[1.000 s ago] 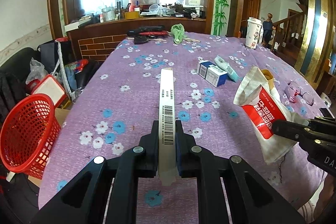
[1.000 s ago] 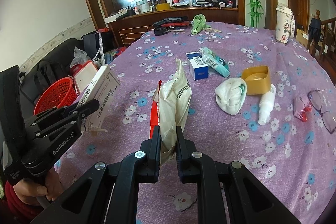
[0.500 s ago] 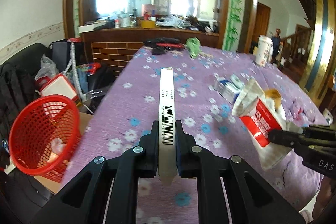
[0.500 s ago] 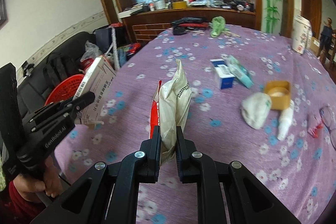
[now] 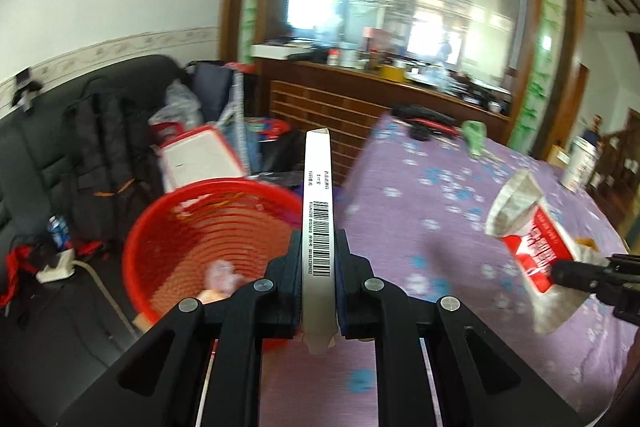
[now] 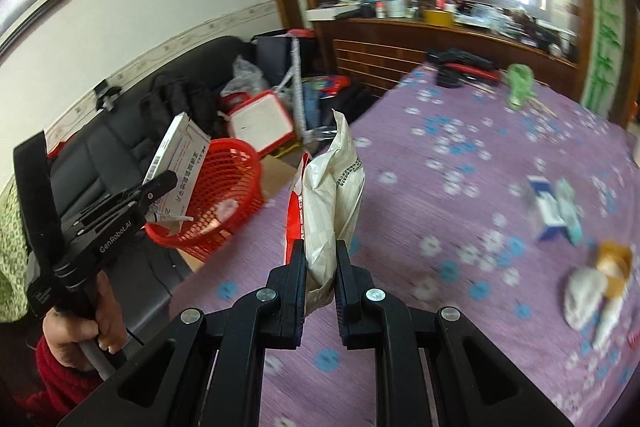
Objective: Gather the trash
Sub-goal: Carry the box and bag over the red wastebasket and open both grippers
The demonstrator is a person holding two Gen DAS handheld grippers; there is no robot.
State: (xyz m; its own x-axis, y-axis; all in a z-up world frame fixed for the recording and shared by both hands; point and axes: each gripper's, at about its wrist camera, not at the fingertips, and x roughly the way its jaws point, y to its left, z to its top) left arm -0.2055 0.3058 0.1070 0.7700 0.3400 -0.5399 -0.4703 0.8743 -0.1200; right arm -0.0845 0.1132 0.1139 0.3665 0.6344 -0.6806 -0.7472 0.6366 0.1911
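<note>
Left wrist view, from left to right: red mesh basket (image 5: 208, 247) at lower left, then the left tongs (image 5: 319, 281) clenched on a flat white carton (image 5: 318, 227) at centre, over the purple tabletop (image 5: 440, 227) edge. At right, the right tongs (image 6: 319, 277) grip a crumpled red-and-white bag (image 5: 532, 247). Best to carry each piece fully above the basket mouth before letting go, carton first.

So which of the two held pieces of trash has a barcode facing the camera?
The flat white box in the left gripper; the right gripper holds a crumpled red-and-white bag instead.
</note>
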